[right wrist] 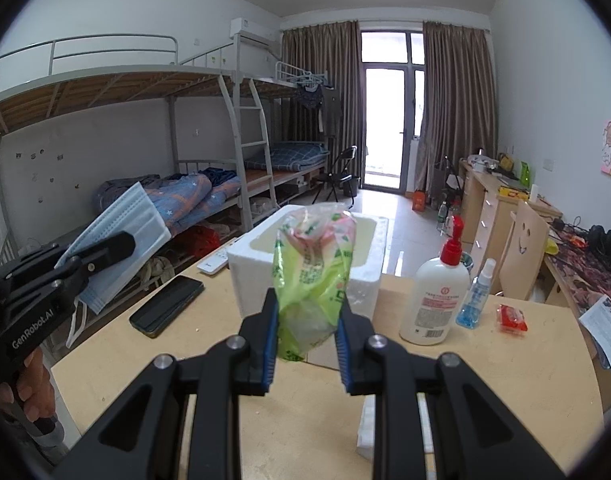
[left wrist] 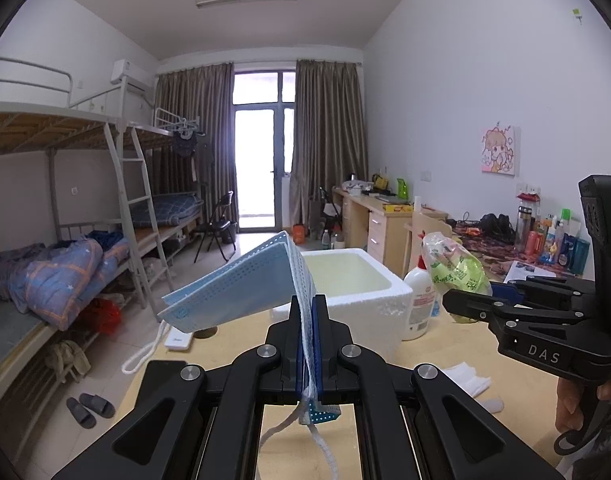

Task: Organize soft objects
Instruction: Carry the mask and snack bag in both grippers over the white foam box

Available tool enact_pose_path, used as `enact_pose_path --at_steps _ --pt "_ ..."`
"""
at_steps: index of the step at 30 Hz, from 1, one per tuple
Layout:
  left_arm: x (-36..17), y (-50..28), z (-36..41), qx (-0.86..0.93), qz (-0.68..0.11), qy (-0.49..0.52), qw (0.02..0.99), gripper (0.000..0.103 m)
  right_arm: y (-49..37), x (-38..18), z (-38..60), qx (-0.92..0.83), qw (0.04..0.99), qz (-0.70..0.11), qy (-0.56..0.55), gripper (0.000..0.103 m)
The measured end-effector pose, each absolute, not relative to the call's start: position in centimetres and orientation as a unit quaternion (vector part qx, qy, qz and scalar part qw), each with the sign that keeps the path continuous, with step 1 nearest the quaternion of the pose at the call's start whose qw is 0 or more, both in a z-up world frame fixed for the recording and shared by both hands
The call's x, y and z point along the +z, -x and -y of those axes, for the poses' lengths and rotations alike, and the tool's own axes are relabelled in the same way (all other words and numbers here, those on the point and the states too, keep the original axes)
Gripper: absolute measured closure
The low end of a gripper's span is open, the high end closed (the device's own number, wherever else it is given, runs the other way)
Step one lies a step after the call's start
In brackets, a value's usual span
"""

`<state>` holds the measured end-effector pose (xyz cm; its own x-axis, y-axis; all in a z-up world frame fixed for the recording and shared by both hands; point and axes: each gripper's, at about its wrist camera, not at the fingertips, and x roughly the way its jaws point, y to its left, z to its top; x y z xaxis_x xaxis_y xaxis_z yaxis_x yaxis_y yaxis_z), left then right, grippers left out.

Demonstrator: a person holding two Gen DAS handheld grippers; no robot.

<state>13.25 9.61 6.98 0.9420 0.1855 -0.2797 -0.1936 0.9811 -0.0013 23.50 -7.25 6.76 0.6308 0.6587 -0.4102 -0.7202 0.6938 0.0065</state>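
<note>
Two tools clenched: left tool (left wrist: 309, 320) pinches blue masks (left wrist: 233, 284), right tool (right wrist: 307, 320) a green bag (right wrist: 311, 264).

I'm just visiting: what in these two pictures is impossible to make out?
- Foam box: its bottom is hidden by its walls in the left view and by the green bag in the right view.
- Lotion bottle: label print too small in both views.
- Blue masks: count unclear, layers overlap.
- White packet: cut off by the right gripper in the left view.

Even daylight enters through the balcony door (left wrist: 261, 160), which is blown out to white. Strong fisheye bending, dark vignetted corners. Far desk clutter possibly slightly soft.
</note>
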Motion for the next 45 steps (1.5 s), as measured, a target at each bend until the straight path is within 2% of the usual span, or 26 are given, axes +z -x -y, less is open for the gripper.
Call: enact_pose_path --at_steps 27,45 --pt "9.2 -20.4 -11.1 0.064 -0.151 -0.013 0.986 0.099 -28.7 7.4 3.4 0.373 0.9 -0.208 0.089 0.074" --pt "8.6 -24.9 -12.6 0.062 -0.178 -0.015 0.982 0.099 -31.9 7.0 0.7 0.372 0.896 -0.221 0.099 0.074"
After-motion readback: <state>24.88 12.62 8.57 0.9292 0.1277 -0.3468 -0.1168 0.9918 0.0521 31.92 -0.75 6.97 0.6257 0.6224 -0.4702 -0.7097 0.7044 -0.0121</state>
